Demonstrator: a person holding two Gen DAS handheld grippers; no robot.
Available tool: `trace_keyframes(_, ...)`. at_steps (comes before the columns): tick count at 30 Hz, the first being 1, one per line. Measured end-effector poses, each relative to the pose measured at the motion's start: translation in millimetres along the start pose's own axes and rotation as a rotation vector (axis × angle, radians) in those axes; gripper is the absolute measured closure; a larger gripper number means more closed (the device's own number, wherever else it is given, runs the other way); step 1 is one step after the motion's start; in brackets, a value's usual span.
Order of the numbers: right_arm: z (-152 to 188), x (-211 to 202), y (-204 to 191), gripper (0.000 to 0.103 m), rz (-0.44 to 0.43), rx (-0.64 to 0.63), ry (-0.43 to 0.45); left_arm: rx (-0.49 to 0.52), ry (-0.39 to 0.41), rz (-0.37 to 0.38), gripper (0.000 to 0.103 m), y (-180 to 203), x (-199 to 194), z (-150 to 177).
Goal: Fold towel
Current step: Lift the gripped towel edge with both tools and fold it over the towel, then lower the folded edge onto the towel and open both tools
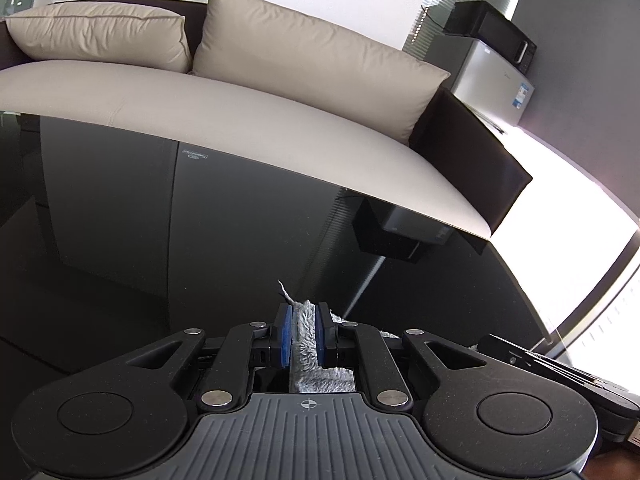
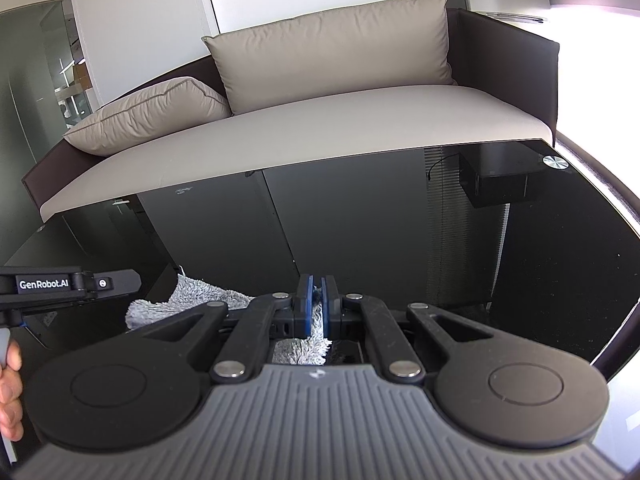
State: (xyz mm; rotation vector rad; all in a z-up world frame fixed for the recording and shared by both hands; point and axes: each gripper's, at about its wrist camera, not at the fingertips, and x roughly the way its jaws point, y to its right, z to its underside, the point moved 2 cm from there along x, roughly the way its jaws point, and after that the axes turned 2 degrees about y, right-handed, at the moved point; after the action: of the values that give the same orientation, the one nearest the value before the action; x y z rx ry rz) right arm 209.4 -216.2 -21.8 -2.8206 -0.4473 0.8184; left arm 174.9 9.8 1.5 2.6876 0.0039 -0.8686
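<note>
Towel [image 2: 192,294] spread – right view only – grippers [image 1: 303,322] clamped.

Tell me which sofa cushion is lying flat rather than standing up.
The smaller cushion at the sofa's left end lies flat on the seat; the larger cushion beside it stands propped against the backrest.

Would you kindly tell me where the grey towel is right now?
The grey towel hangs over the black glass table before the sofa, pinched between the left tongs and the right tongs.
</note>
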Motion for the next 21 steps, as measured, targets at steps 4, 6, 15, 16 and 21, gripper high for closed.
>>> trace_keyframes(4,0.0,7.6,1.2,0.098,0.007,0.0,-0.003,0.065,-0.025,0.038,0.093,10.3,-7.5,3.4)
trace_keyframes(6,-1.2,8.8,2.4,0.098,0.01,0.001,-0.001,0.112,-0.038,0.062,0.093,18.5,-11.4,8.8)
trace_keyframes(15,-4.7,2.4,2.4,0.098,0.013,-0.001,0.02,0.172,-0.098,0.115,0.093,39.1,-6.0,23.1)
trace_keyframes(16,-5.4,1.5,2.7,0.098,0.012,-0.002,0.021,0.174,-0.102,0.125,0.093,40.8,-7.4,24.2)
trace_keyframes(21,-6.1,2.3,4.7,0.098,0.015,0.01,0.015,0.209,-0.134,0.144,0.092,48.0,-0.7,32.0)
